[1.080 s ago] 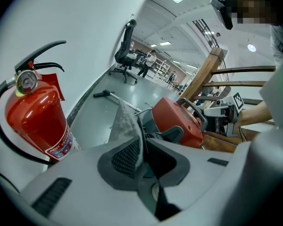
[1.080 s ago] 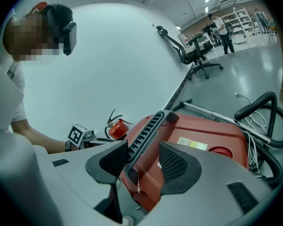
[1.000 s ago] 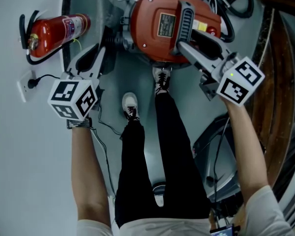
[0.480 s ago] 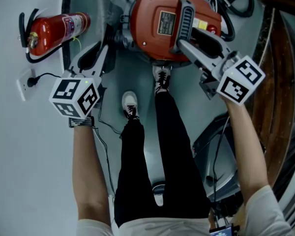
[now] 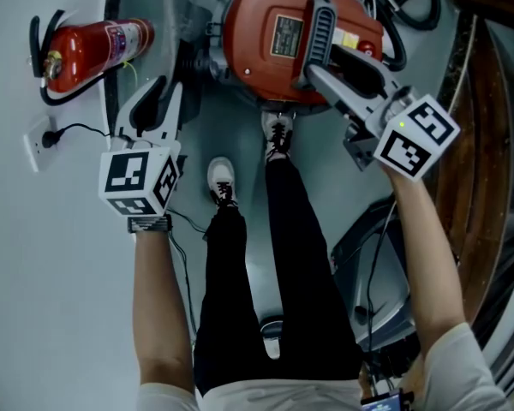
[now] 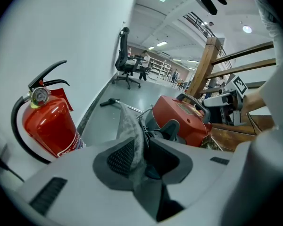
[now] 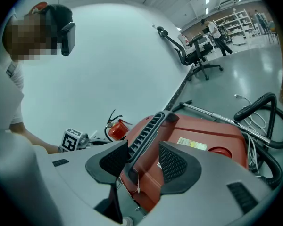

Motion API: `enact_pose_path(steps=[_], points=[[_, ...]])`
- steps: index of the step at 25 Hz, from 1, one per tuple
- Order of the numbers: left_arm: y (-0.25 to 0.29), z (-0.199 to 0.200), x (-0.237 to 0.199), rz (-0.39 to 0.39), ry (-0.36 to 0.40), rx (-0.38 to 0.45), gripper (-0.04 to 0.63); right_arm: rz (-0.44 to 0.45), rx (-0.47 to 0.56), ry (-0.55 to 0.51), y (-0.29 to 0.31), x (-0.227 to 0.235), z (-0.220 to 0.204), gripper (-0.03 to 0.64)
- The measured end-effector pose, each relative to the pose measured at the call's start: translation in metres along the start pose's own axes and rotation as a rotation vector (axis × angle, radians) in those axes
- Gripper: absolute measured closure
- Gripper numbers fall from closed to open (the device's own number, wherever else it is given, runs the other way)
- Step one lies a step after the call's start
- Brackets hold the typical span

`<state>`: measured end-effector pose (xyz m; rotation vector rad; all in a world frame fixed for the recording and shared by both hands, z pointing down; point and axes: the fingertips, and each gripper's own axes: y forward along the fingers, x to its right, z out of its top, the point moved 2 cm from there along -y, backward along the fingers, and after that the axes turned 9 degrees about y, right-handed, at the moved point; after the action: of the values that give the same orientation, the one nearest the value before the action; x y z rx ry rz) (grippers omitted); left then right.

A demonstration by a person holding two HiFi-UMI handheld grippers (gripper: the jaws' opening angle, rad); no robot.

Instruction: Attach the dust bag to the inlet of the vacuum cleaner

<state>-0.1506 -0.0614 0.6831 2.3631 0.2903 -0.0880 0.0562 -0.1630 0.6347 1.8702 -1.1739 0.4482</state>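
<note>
While the left gripper (image 6: 137, 157) is pinching a fold of the grey dust bag (image 6: 128, 126), jaws closed on the cloth, the bag is sitting just left of the red vacuum cleaner (image 5: 265, 54) on the floor. The right gripper (image 7: 142, 160) is straddling the black handle (image 7: 146, 126), jaws apart and not clamping. Steadying the body there and feeding the bag's mouth squarely onto the inlet seems best, since tugging loose cloth risks twisting it.

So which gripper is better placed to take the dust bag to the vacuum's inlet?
The left gripper: jaws shut on the dust bag beside the red vacuum cleaner; the right gripper straddles the handle.
</note>
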Motion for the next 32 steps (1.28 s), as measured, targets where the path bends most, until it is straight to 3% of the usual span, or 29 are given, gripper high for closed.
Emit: enact_pose_path(steps=[9, 13, 23, 32], points=[[-0.018, 0.001, 0.007, 0.007, 0.016, 0.073, 0.537, -0.001, 0.009, 0.007, -0.001, 0.001, -0.002, 0.414], [-0.021, 0.003, 0.015, 0.003, 0.059, 0.059, 0.513, -0.004, 0.010, -0.002, 0.000, 0.000, -0.001, 0.414], [-0.014, -0.001, 0.017, 0.010, 0.056, 0.001, 0.500, -0.007, 0.016, -0.011, -0.001, -0.001, 0.000, 0.414], [-0.001, -0.002, 0.016, 0.016, -0.046, -0.008, 0.504, -0.007, 0.020, -0.003, -0.001, 0.000, -0.002, 0.414]])
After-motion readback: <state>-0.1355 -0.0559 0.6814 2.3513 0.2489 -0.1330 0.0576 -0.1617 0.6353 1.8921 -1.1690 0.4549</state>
